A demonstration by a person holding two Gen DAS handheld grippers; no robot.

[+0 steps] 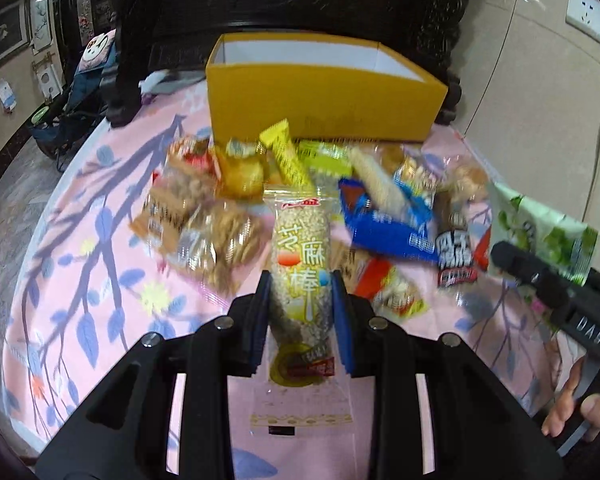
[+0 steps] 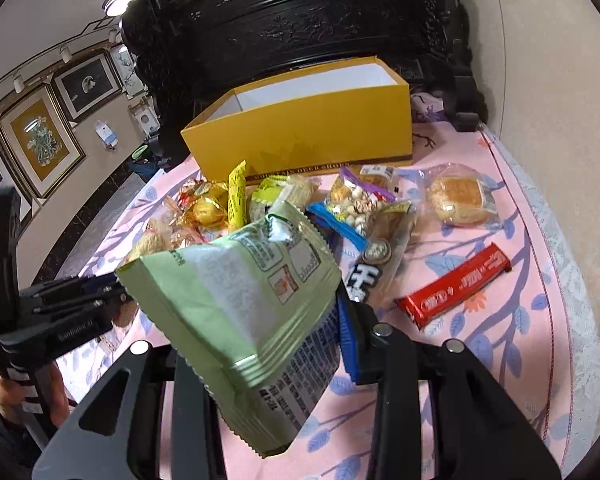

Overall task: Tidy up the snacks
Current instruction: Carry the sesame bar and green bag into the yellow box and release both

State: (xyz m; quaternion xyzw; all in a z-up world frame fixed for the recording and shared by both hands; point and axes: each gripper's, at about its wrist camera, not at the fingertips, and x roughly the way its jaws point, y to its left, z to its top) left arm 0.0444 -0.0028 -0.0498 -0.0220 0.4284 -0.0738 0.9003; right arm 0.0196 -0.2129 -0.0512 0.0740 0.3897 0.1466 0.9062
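While crinkly, green pouch (image 2: 236, 300) sits gripper-clamped (image 2: 260, 344).

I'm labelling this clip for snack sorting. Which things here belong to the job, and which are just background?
Job: sesame stick pack, green snack bag, yellow box, red bar, round pastry.
Background: carved dark cabinet, framed pictures, wall socket.

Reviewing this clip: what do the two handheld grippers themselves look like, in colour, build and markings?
Both are black plastic with triangular cut-outs and round silver fasteners on the finger bases. The left gripper has blue pads lining its fingers; the right gripper shows a blue pad too. From the side, white lettering marks each body, too blurred to read. No cables show.
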